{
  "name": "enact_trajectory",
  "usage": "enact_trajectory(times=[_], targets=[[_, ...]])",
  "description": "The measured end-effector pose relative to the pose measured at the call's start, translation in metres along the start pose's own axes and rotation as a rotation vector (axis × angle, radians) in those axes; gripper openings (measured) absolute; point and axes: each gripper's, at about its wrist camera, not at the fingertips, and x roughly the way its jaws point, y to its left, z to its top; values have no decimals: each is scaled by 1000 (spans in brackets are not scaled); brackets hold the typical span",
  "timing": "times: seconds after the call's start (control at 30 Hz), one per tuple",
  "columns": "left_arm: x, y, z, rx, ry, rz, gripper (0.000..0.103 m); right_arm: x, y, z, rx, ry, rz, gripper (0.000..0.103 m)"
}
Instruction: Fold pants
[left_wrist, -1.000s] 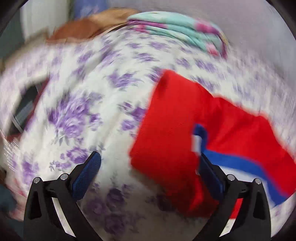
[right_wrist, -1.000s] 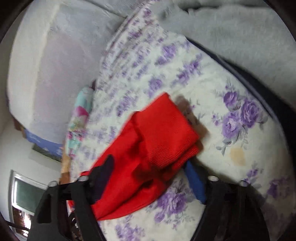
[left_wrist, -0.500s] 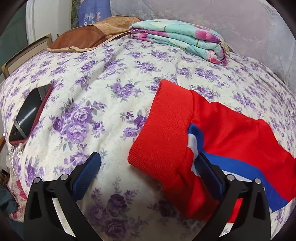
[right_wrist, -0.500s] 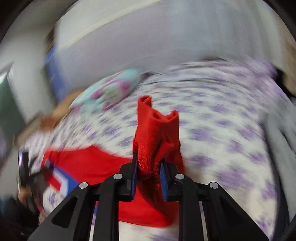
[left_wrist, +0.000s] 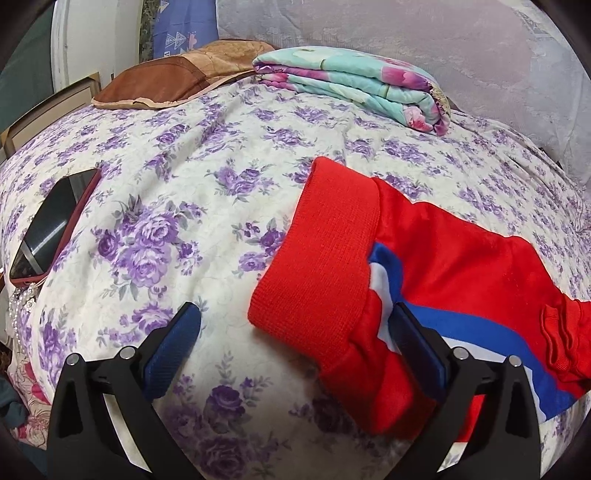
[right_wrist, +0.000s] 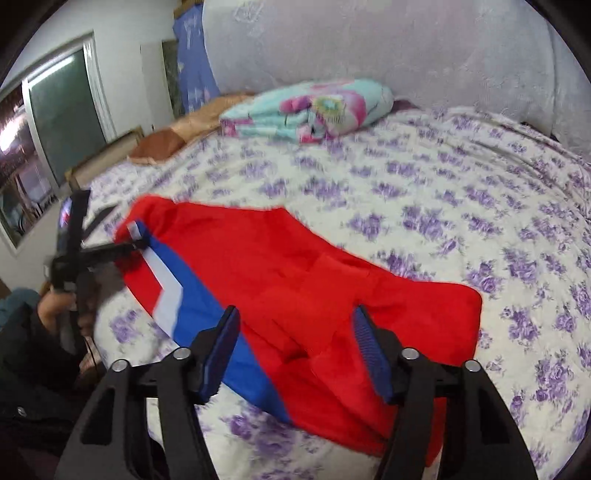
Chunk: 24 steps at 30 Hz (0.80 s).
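My red knit pants with a blue-and-white side stripe (right_wrist: 280, 280) lie folded across the purple-flowered bedsheet (left_wrist: 192, 229). My left tongs (left_wrist: 295, 343) stand wide over the ribbed end, gripping nothing, ready to steady it. My right tongs (right_wrist: 295, 350) are opening above the fold, nothing pinched between them.
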Motion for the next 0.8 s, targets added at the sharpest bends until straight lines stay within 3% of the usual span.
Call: enact_trajectory(times=[0.07, 0.13, 0.17, 0.2, 0.27, 0.37, 0.43, 0.5, 0.6, 0.63, 0.67, 0.8], targets=[[0, 1, 0, -5, -5, -4, 99, 19, 2, 2, -32, 43, -10, 56], [0, 1, 0, -5, -5, -7, 99, 48, 7, 0, -71, 131, -81, 29], [0, 1, -1, -5, -5, -6, 99, 51, 5, -4, -65, 133, -90, 25], [0, 1, -1, -5, -5, -4, 99, 49, 1, -3, -43, 116, -75, 13], [0, 1, -1, -5, -6, -5, 99, 31, -4, 4, -3, 69, -46, 8], [0, 0, -1, -6, -6, -3, 99, 2, -2, 17, 5, -39, -3, 7], [0, 0, -2, -5, -6, 0, 99, -2, 11, 22, -32, -60, 62, 7], [0, 0, -2, -4, -6, 0, 99, 14, 24, 21, -70, -15, 91, 8], [-1, 0, -2, -3, 1, -4, 99, 64, 32, 3, -76, 150, 54, 8], [-3, 1, -2, -8, 5, -8, 99, 65, 30, 0, -62, 122, 76, 8], [-7, 4, -3, -20, 6, -18, 99, 63, 29, 1, -58, 111, 92, 12], [-36, 19, -9, -80, 12, -112, 99, 46, 21, 1, -13, 51, 181, 48]])
